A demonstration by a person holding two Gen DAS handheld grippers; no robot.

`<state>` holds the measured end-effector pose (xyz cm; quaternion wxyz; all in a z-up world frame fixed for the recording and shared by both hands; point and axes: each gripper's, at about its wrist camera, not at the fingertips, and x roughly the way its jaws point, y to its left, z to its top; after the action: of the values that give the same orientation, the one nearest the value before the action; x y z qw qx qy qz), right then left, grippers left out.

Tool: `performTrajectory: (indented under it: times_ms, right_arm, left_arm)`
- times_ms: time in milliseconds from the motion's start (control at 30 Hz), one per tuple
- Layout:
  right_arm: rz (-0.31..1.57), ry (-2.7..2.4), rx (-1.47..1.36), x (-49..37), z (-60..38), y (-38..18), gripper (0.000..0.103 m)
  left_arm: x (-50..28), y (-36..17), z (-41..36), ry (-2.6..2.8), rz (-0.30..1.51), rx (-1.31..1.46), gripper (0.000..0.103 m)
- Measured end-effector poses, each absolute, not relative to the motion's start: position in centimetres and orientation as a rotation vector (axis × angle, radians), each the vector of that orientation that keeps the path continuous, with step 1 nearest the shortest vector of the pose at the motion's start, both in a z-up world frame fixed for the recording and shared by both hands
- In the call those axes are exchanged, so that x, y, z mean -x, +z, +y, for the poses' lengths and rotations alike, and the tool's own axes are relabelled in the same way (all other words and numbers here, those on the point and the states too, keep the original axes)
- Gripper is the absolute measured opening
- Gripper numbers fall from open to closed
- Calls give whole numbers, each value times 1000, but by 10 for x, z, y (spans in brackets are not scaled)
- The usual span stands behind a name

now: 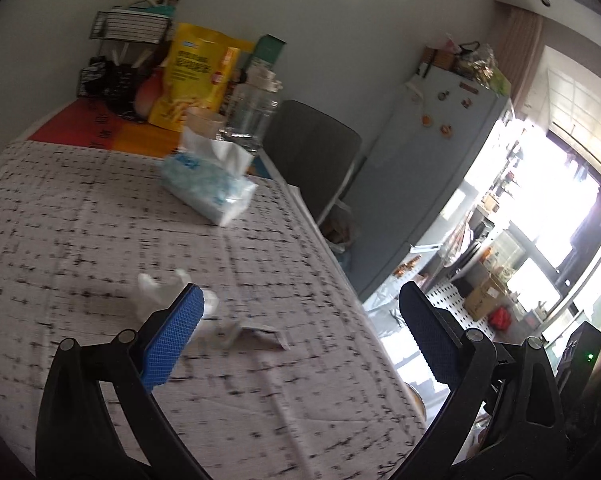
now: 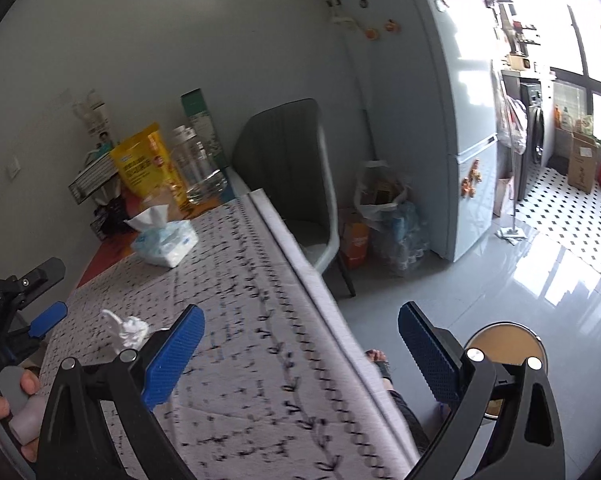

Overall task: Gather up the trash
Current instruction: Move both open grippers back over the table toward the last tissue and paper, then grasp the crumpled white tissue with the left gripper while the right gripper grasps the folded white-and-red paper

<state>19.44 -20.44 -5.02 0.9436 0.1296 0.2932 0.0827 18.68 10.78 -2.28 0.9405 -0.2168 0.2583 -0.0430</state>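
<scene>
Both tools are spread wide and carry nothing.

**Left tool** (image 1: 300, 304): jaws fully apart, nothing between the pads. Held low over the desk (image 1: 80, 220), tilted fwd. The blue pad at 9 o'clock sits just in front of the crumpled tissue (image 1: 152, 290), partly covering it. Judgement: this tool is lined up to approach the trash, w/ the wide gap giving clearance to straddle soft, irregular paper.

**Right tool** (image 2: 300, 320): jaws also wide apart, empty. Hangs over the desk edge, w/ one finger above the cloth and the other above the floor. Judgement: standby posn, off to the side so the left tool has room.

**Trash on desk:**
- Crumpled tissue: white wad on the patterned cloth, seen at 9 o'clock of the right wrist view (image 2: 126, 330), near the left tool's blue tip.
- Flat wrapper (image 1: 256, 332): torn, creased scrap lying just beside the wad, toward 3 o'clock in the left wrist view. Touching or apart: can't tell, blur.

**Not trash (judgement):** tissue pack (image 1: 208, 184) at 12 o'clock, a sheet standing out of its slot for easy pull. Yellow snack bag (image 1: 196, 76) and clear bottle (image 1: 252, 116) stand upright at the desk's far end, against the wall.

**Likely drop point:** lined bin bag (image 2: 384, 192) on the floor, beside the chair (image 2: 296, 184) and fridge (image 2: 440, 120), mouth open upward.

**Caution:** wad is light, so a shallow pinch may slip; wrapper lies flat and gives little edge to grip.
</scene>
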Motion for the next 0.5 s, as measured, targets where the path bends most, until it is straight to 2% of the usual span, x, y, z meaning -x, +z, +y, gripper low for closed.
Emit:
performTrajectory:
  times_ms: [500]
  right_arm:
    - [673,337,-182,-210,-96,-59,95]
  left_arm:
    - [-153,-48,216,88,529,523,97]
